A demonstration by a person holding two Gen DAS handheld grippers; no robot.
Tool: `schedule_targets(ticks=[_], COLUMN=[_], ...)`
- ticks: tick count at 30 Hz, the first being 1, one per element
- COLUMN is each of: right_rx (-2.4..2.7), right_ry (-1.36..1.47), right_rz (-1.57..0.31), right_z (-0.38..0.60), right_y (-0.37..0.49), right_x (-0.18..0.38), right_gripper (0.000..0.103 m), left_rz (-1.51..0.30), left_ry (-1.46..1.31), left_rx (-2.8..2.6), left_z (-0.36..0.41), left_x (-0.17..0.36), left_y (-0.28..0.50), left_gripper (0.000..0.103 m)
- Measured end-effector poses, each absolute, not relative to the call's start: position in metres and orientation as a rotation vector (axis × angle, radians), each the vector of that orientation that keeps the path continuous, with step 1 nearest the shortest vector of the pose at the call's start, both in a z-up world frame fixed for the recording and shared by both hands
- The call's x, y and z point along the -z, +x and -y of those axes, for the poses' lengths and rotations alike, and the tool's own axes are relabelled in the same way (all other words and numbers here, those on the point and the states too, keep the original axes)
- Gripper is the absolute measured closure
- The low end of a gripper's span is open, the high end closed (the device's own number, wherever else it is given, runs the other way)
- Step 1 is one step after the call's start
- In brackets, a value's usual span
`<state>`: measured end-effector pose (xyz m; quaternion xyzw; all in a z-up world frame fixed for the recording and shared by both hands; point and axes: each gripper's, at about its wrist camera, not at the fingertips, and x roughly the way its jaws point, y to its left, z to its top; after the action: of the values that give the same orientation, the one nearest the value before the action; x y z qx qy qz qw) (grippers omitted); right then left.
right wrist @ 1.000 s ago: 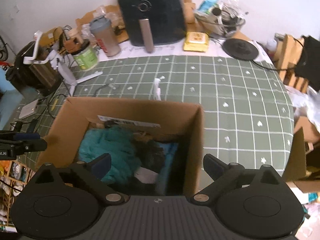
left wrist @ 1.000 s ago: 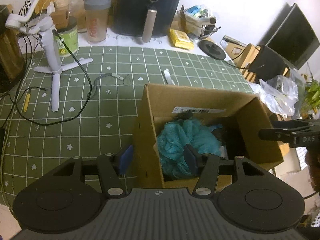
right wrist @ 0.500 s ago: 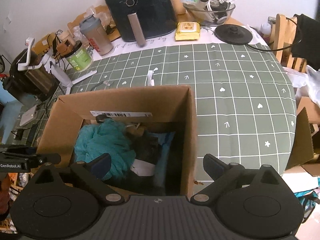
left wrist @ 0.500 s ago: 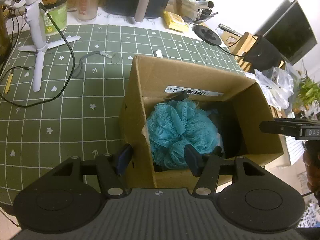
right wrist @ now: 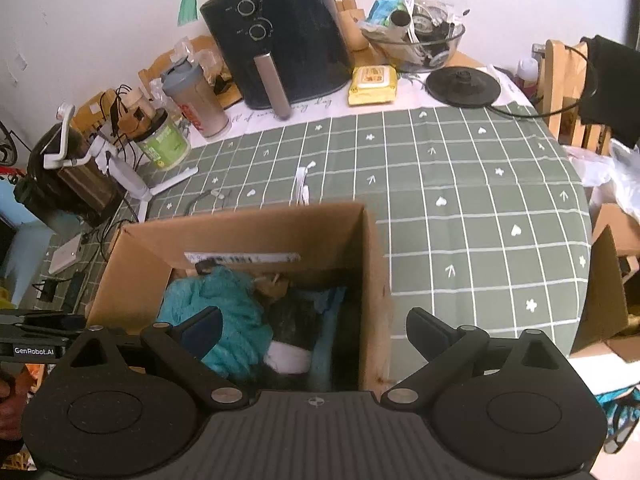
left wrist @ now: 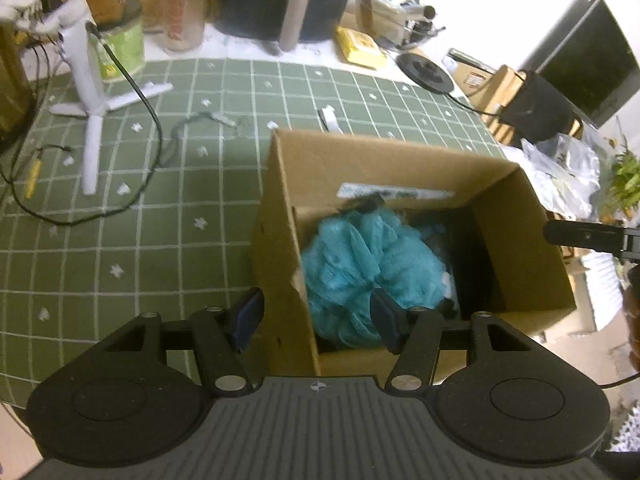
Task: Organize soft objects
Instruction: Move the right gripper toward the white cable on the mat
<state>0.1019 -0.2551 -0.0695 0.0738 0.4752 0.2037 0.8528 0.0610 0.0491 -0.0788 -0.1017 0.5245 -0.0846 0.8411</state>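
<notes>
An open cardboard box (left wrist: 400, 164) stands on the green checked tablecloth (left wrist: 160, 240). Inside lie a teal mesh bath sponge (left wrist: 360, 256), a black cloth (right wrist: 296, 316), a blue cloth (right wrist: 326, 328) and something white (right wrist: 288, 358). My left gripper (left wrist: 316, 318) is open and straddles the box's left wall, one finger outside, the other over the sponge. My right gripper (right wrist: 312, 326) is open wide and straddles the box's right wall (right wrist: 374, 280). Neither pad touches the cardboard. Each gripper shows at the edge of the other's view, the right gripper (left wrist: 588, 236) and the left gripper (right wrist: 32, 328).
At the back stand a black air fryer (right wrist: 280, 36), a shaker bottle (right wrist: 196, 100), a green tub (right wrist: 164, 142), a yellow wipes pack (right wrist: 372, 84) and a glass bowl of clutter (right wrist: 416, 40). A white tripod (left wrist: 86, 80) with cables lies left. Chairs and bags crowd the right.
Both views wobbled slightly and the box shifted a little in frame. The jaws of both grippers stand as before, and the box's contents have not moved.
</notes>
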Motion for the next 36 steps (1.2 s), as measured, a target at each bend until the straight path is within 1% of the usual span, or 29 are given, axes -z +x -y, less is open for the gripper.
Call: schedule_targets(ticks=[3, 5, 18, 28, 36], right_rx=[-0.432, -0.436, -0.501, -0.546, -0.628], right_ry=[0.148, 0.138, 0.083, 0.033, -0.105], right_rz=[-0.991, -0.989, -0.985, -0.992, -0.986], right_z=[0.259, 0.262, 0.273, 0.271, 0.255], right_y=[0.11, 0.116, 0.177, 0.221, 0.254], right_x=[0.066, 0.065, 0.064, 0.07, 0.069], right_gripper=[0.004, 0.0, 0.0, 0.0, 0.0], left_rz=[-1.085, -1.07, -0.983, -0.999, -1.015], left_ry=[-0.21, -0.209, -0.187, -0.21, -0.235], left_rx=[0.153, 0.135, 0.078, 0.064, 0.064], left_z=[-0.052, -0.053, -0.045, -0.041, -0.037], left_x=[0.071, 0.065, 0.031, 0.038, 0.046], left_y=[0.066, 0.071, 0.098, 0.113, 0.123], left_gripper=[0.045, 0.045, 0.045, 0.045, 0.045])
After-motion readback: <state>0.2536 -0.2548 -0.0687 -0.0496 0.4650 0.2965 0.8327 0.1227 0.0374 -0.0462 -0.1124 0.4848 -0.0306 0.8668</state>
